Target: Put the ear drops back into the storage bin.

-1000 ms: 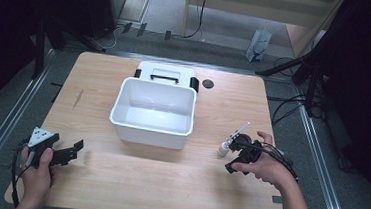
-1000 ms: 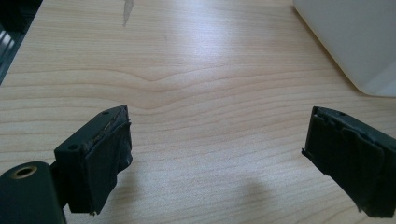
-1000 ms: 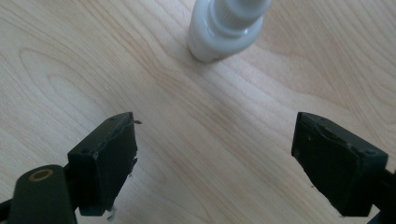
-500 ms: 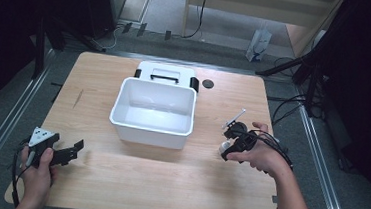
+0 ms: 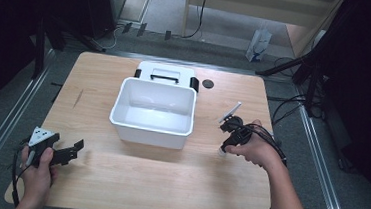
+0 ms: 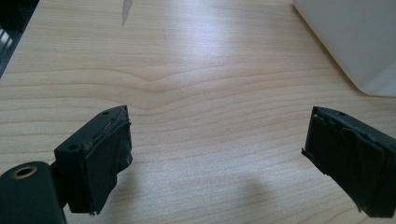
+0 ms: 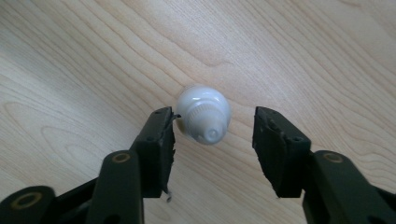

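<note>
Two grippers gape wide: the right gripper (image 7: pixel 212 140) straddles a white tube (image 7: pixel 204 113), the left gripper (image 6: pixel 219 158) over bare table (image 6: pixel 196 70).

Your table (image 5: pixel 131 190) is pale blond wood with fine brown grain lines; one small grey streak (image 6: pixel 126 9) marks it near the far left. The bin (image 5: pixel 154 111) on it is plain white, and so is the lid (image 5: pixel 166 73) behind it, which carries black clips and a black handle. A dark round disc (image 5: pixel 207 83) lies beside the lid. Both your grippers, left (image 5: pixel 67 151) and right (image 7: pixel 214 140), are matt black with brass-coloured screw eyes. The small capped object (image 7: pixel 204 114) between the right jaws is glossy white. The plate on your left gripper is light grey.
</note>
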Tool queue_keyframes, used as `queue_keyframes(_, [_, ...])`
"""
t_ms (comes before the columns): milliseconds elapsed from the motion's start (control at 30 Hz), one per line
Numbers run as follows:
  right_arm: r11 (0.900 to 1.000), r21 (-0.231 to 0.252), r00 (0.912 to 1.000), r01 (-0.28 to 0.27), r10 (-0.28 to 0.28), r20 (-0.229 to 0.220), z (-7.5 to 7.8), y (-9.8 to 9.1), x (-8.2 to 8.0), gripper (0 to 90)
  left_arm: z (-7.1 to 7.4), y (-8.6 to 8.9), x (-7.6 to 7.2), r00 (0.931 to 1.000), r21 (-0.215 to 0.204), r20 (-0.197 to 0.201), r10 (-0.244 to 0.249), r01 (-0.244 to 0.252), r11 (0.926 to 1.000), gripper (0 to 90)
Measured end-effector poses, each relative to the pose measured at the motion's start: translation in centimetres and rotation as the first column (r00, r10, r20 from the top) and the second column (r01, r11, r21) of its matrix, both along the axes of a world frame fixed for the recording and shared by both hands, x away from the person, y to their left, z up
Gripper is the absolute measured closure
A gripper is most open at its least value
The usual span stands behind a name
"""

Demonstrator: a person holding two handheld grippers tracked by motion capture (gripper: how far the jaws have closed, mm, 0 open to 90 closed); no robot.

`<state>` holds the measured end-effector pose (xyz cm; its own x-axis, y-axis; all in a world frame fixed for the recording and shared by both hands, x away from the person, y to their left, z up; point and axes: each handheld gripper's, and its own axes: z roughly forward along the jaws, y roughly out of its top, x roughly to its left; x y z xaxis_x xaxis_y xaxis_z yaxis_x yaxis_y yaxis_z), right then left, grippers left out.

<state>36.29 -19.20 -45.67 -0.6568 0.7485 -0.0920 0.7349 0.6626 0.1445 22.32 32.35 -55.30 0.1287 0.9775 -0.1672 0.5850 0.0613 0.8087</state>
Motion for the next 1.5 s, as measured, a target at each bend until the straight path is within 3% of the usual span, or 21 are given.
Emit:
queue_keyframes(167, [0.9997, 0.026, 0.9994, 0.002, -0.001, -0.035, 0.0, 0.0, 0.4, 60.0, 0.0, 0.0, 0.0, 1.0, 0.001, -0.001, 0.0, 0.0, 1.0, 8.2])
queue_keyframes(333, [0.9987, 0.05, 0.9992, -0.004, 0.006, -0.04, 0.1, 0.0, 0.6, 64.8, 0.0, 0.0, 0.0, 1.0, 0.0, -0.002, 0.0, 0.0, 1.0, 8.2])
queue_keyframes(400, [0.9984, 0.056, 0.9994, -0.006, 0.008, -0.034, 0.4, 0.0, 0.6, 71.5, 0.0, 0.0, 0.0, 1.0, 0.0, -0.002, 0.0, 0.0, 1.0, 8.2])
queue_keyframes(733, [0.9973, 0.046, 0.9981, -0.057, 0.058, -0.019, 0.8, 0.3, 0.2, 72.0, 0.0, 0.0, 0.0, 1.0, 0.0, -0.002, 0.001, -0.001, 1.0, 8.2])
queue_keyframes(1333, [0.9903, 0.07, 0.9926, -0.12, 0.118, 0.027, 5.8, 1.7, 0.8, 72.0, 0.0, 0.0, 0.0, 1.0, 0.0, -0.001, 0.003, -0.003, 1.0, 8.2])
queue_keyframes(1500, [0.9874, 0.058, 0.9882, -0.147, 0.144, 0.052, 7.9, 3.0, 1.1, 72.0, 0.0, 0.0, 0.1, 1.0, 0.001, 0.0, 0.003, -0.003, 1.0, 8.2])
